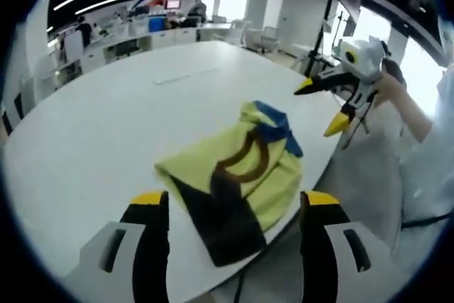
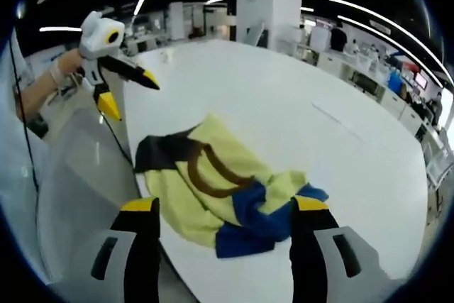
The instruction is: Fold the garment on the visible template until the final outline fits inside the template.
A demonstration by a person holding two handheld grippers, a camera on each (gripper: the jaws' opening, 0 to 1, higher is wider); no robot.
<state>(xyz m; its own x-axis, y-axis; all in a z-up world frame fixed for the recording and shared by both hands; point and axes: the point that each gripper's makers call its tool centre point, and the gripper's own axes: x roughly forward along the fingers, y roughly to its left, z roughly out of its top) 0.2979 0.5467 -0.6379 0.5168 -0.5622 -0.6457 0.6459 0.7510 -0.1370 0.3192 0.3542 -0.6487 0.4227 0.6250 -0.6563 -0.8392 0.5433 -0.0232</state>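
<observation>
In the left gripper view, my left gripper (image 1: 234, 200) hovers above the near table edge with its jaws spread wide and nothing between them. The garment (image 1: 237, 175) lies crumpled at the edge of the white table (image 1: 106, 125), directly ahead of the jaws, its dark panel toward six o'clock and its blue part toward one o'clock. The right gripper (image 1: 323, 108) is in the air at about two o'clock, held in a hand, jaws parted and empty. To do this step well, I judge I should take two opposite corners at once and draw the cloth flat before any fold; pinching the bunched middle would only tighten the heap.

In the right gripper view, my own jaws stand apart with the blue end of the garment (image 2: 220, 189) just ahead of them. The cloth is yellow with a brown curved band, a black panel toward ten o'clock and blue toward six. The left gripper (image 2: 128, 86) hangs off the table at ten o'clock. I cannot make out any template outline on the table (image 2: 319, 83); the fisheye blur may be hiding it.
</observation>
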